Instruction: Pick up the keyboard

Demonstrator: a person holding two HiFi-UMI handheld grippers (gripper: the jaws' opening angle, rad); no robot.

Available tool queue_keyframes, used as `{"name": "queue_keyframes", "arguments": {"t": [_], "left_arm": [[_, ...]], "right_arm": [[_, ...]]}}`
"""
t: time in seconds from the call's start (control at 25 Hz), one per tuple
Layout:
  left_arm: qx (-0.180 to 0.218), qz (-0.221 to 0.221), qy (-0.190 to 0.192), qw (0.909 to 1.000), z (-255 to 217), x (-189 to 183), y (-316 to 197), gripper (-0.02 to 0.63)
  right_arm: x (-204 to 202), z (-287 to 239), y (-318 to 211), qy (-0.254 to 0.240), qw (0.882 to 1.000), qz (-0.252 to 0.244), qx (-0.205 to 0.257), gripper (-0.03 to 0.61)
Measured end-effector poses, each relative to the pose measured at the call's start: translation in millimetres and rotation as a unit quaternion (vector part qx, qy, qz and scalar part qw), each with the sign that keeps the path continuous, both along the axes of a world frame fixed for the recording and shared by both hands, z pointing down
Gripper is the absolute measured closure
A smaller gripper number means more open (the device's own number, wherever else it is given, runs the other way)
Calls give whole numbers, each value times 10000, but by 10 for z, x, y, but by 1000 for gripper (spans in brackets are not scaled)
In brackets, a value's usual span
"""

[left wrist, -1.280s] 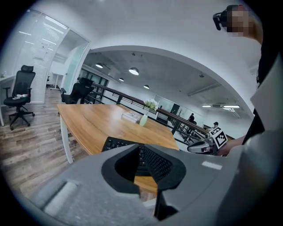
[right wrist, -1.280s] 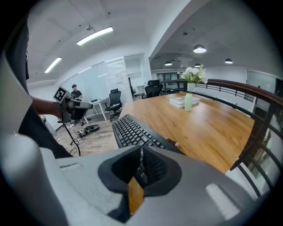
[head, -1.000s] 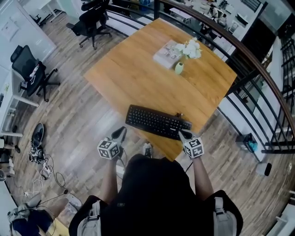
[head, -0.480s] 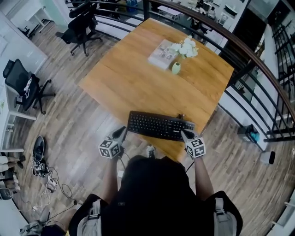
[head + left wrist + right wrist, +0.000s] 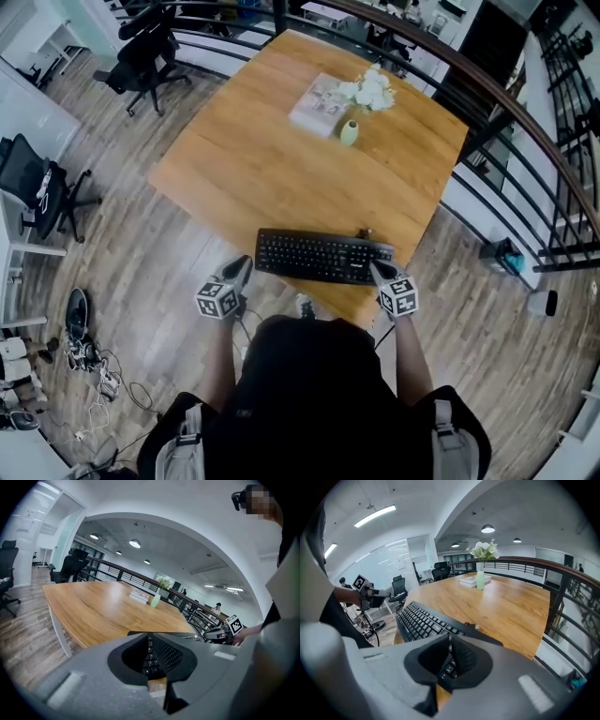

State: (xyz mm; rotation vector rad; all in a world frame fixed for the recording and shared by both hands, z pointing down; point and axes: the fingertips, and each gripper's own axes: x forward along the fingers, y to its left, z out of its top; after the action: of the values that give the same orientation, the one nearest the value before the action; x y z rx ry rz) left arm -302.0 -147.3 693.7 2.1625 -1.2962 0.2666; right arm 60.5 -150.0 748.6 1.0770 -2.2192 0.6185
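A black keyboard (image 5: 323, 256) lies flat on the wooden table (image 5: 272, 159), near its front edge. My left gripper (image 5: 242, 270) is shut and empty, its tip just off the keyboard's left end, beside the table edge. My right gripper (image 5: 375, 271) is shut and empty at the keyboard's right end. In the left gripper view the shut gripper (image 5: 149, 638) points along the keyboard (image 5: 158, 657). In the right gripper view the shut gripper (image 5: 450, 638) hangs over the keys (image 5: 421, 620). Whether either tip touches the keyboard I cannot tell.
A green vase of white flowers (image 5: 350, 131) and a book (image 5: 314, 105) stand at the table's far side. A dark railing (image 5: 511, 127) runs behind and to the right. Office chairs (image 5: 141, 52) stand at the back left. Shoes and cables (image 5: 80, 323) lie on the floor at left.
My left gripper has come lower and closer to the keyboard's left end. My right gripper has sunk a little at the right end. Both stayed shut, and the keyboard has not moved on the table.
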Motion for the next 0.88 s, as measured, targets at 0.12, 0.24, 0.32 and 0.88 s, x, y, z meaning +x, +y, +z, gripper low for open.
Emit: {"name": "queue_keyframes", "arguments": {"t": [0.12,0.24,0.32,0.88], "left_arm": [[-42,45,16,10000,44,-4,-73,575],[-91,87,3,9999,93,9,-134,575],[-143,127,-10,9998,143,14,-174,575],[-407,225,-167,9988,414,-54,-510,574]], "right_arm": [[37,27,-52,38,10000,75,-34,558],[90,66,-93,77,9998,148,-77,558],[126,98,-126,107,9997,208,-97,558],[472,330,-323,368,9948,896,-322,555]]}}
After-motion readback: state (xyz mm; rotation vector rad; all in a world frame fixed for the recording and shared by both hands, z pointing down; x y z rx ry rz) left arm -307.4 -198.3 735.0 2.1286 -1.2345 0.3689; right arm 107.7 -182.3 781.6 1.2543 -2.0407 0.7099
